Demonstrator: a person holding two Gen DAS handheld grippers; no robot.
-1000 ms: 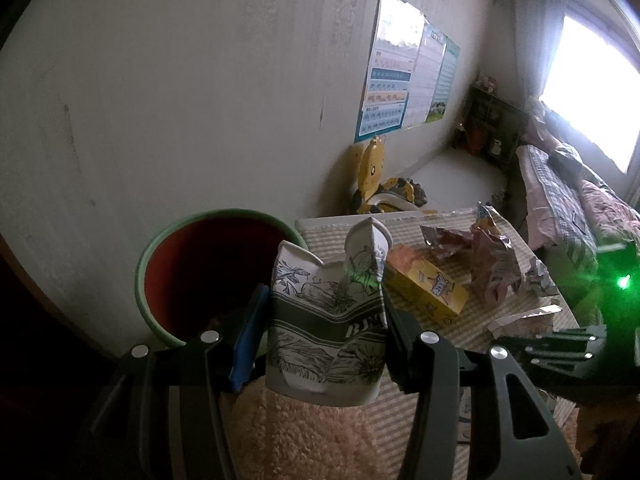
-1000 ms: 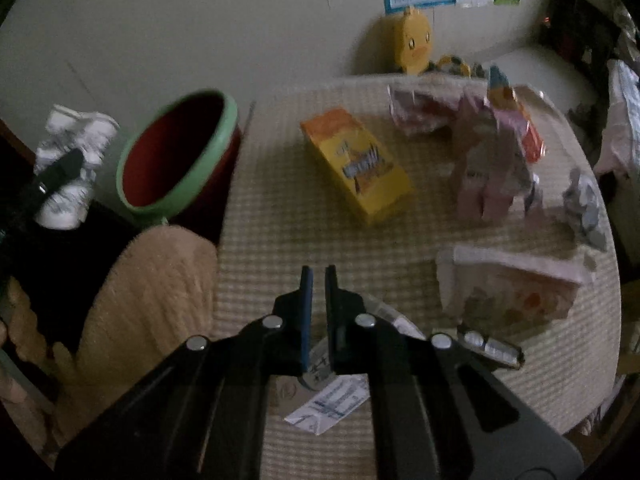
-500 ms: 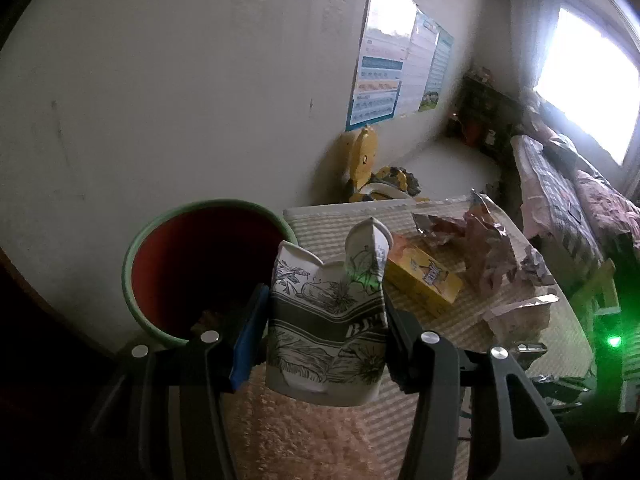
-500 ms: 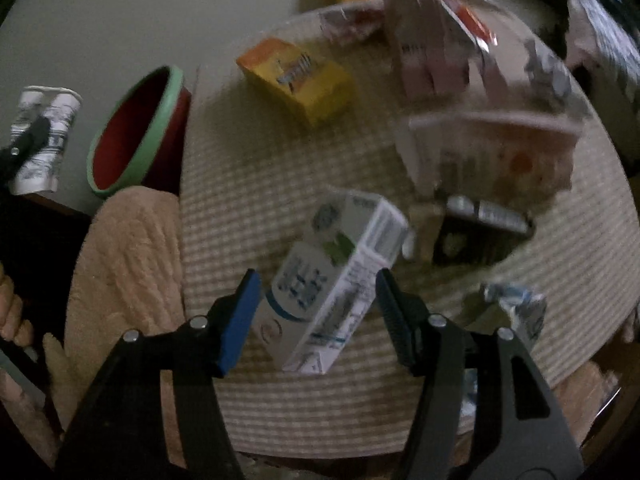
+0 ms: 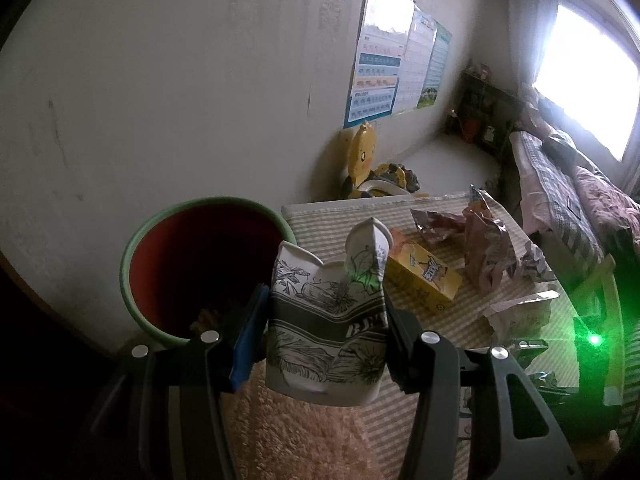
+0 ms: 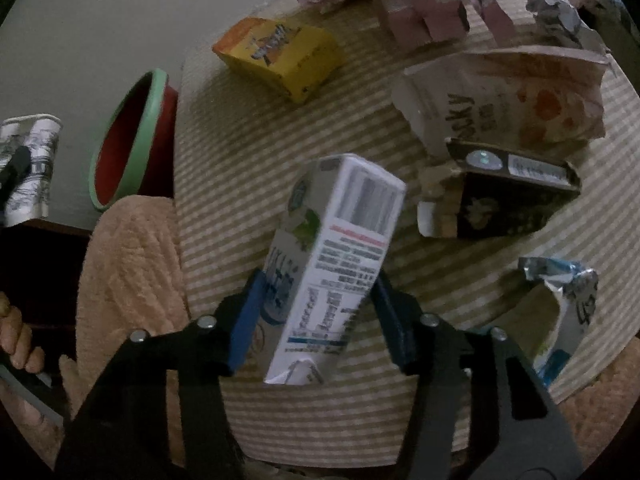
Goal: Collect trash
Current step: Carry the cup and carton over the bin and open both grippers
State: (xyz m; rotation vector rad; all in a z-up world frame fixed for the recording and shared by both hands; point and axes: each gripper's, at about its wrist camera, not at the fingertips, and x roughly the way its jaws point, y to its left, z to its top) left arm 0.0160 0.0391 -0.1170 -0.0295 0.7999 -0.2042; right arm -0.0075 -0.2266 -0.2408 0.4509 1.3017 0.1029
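Note:
My left gripper is shut on a crushed white paper cup with a black floral print, held just right of the red bin with a green rim. The cup also shows at the left edge of the right wrist view, beside the bin. My right gripper is shut on a white milk carton, held tilted above the striped round table.
On the table lie a yellow box, pink packaging, a torn white snack bag, a black box and a silver-blue wrapper. A beige fluffy rug lies between table and bin. A bed stands at the right.
My right gripper, shut and empty a second ago, opened around the milk carton and now grips it, lifted off the table. My left gripper with the cup has drifted slightly toward the bin.

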